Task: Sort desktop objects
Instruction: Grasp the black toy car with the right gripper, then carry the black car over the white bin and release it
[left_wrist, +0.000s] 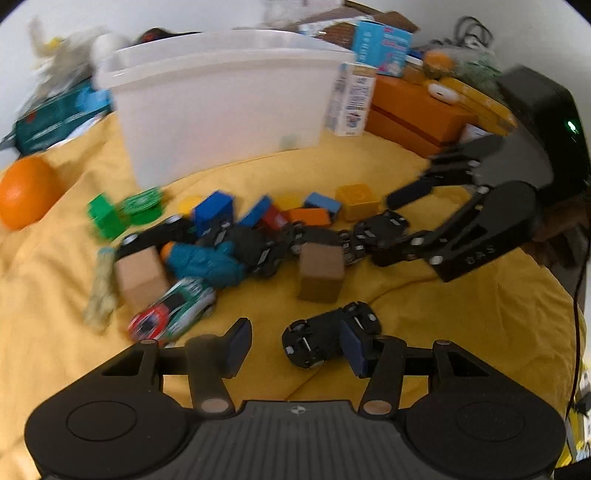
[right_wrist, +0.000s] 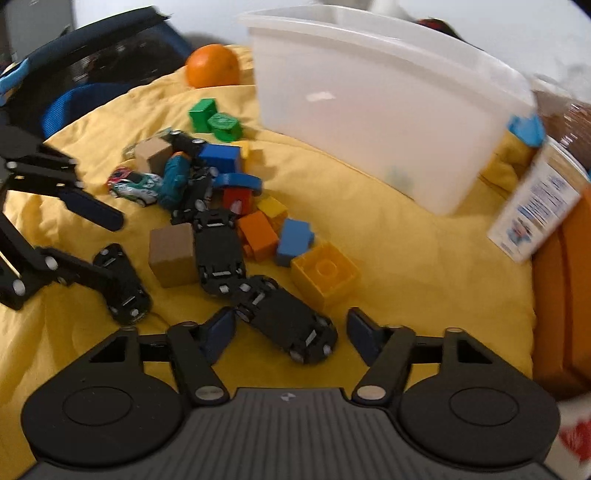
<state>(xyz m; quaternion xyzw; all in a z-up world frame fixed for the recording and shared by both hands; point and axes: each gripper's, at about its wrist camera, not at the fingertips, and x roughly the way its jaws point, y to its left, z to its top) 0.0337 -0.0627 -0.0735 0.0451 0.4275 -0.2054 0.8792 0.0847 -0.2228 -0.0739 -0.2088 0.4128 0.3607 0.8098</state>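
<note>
Both sets of jaws open. Left gripper (left_wrist: 295, 345) straddled 1 upturned black toy car (left_wrist: 328, 341) on yellow cloth (left_wrist: 424, 306); right gripper (right_wrist: 291, 332) straddled another black car (right_wrist: 286, 319). White bin (right_wrist: 388, 122) behind toy pile.

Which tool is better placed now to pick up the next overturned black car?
Both are near one, but the right tool looks slightly better placed: its open fingers already sit on both sides of a black car. The left tool is open too, but its car lies against the right finger only.
</note>
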